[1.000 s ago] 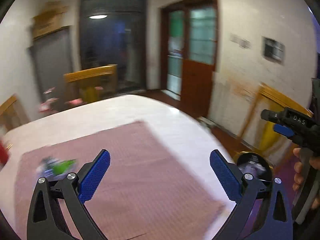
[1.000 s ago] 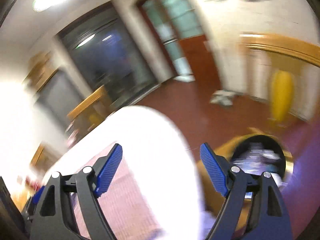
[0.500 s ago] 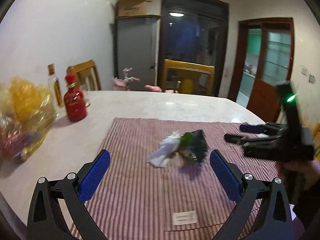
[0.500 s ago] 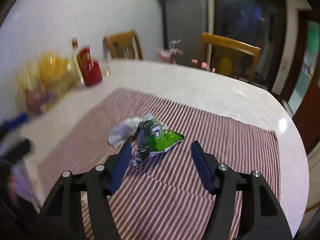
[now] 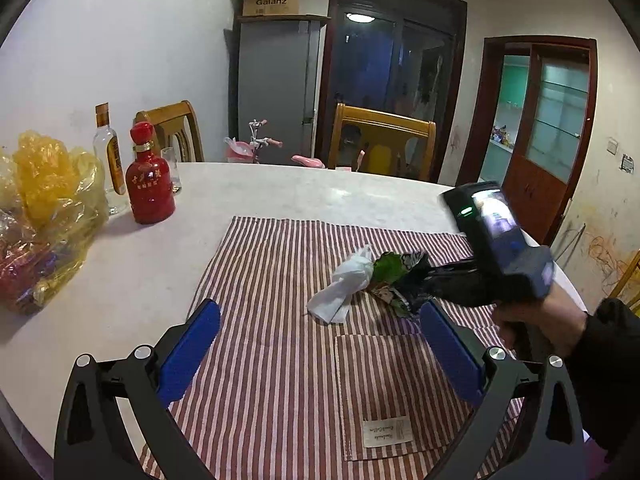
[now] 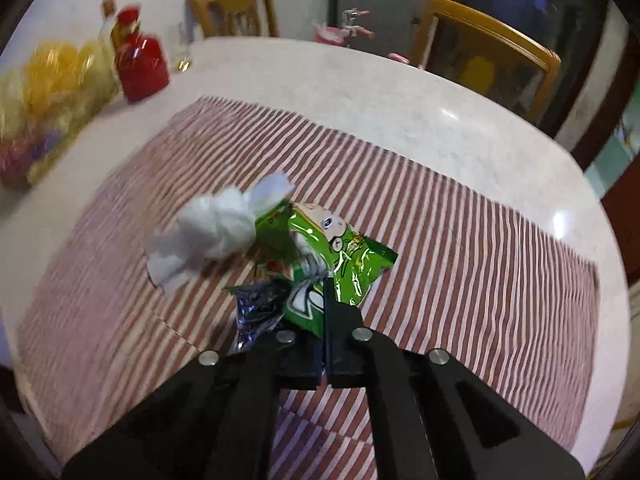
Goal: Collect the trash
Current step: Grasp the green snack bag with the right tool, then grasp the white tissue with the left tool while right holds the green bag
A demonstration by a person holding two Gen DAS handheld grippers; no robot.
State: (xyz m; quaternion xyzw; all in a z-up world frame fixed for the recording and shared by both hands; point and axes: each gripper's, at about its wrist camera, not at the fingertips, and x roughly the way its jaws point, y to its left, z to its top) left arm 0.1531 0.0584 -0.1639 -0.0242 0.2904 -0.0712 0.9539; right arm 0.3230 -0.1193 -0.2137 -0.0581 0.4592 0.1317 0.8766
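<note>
Fingers of the right gripper (image 6: 323,312) pinched shut on the crinkled green foil snack wrapper (image 6: 340,256).
Left gripper (image 5: 320,344) hovers wide, holding nothing. Wrapper lies mid-placemat on the red-striped cloth placemat (image 5: 280,360), touching a crumpled white tissue (image 6: 212,232) to its left; both look light, soft and slippery, best pinched at bunched folds.

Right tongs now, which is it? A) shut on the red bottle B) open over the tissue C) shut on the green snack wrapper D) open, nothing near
C: in the right wrist view the right tongs are closed on the edge of the green snack wrapper, with the white tissue lying beside it on the striped cloth.
</note>
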